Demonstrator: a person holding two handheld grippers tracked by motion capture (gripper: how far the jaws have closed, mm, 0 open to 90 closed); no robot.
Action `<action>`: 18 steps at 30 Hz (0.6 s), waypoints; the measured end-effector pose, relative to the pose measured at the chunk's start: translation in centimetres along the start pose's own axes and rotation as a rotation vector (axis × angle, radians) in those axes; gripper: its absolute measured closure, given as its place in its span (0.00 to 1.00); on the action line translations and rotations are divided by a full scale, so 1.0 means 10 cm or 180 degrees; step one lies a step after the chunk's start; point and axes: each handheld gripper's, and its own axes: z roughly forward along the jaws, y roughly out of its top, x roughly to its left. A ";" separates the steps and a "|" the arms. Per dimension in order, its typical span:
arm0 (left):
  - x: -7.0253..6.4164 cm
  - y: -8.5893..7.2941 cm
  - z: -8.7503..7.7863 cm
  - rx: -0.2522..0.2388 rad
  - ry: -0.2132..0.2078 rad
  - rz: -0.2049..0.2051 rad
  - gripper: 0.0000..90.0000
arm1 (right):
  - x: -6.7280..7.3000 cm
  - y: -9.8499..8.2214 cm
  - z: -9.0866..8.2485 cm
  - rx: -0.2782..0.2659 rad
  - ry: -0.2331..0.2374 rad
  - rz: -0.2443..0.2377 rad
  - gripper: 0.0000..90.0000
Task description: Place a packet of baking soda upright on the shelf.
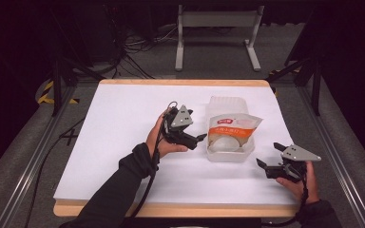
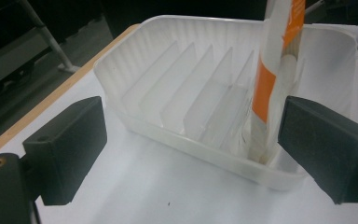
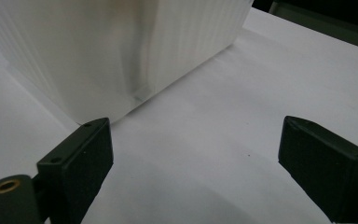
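Both tongs are held apart, empty; pouch (image 1: 231, 130) stands upright in bin (image 1: 228, 154); left tongs (image 1: 197, 140) lie nearer, right tongs (image 1: 271, 156) farther off.

One tabletop (image 1: 123, 142) is seen, covered in white. One translucent white slotted tray (image 1: 228, 105) is counted on it, and five thin dividers (image 2: 200, 88) can be made out inside. One orange-and-white pouch (image 1: 233, 128) is stood in the tray. Two tongs are counted: left tongs (image 1: 200, 138) and right tongs (image 1: 271, 156), each with two black jaws spread apart.
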 end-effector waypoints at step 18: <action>0.10 -0.41 -0.26 0.0323 0.0165 0.0089 0.07 | 0.00 0.00 0.00 -0.0010 0.0000 0.0015 0.11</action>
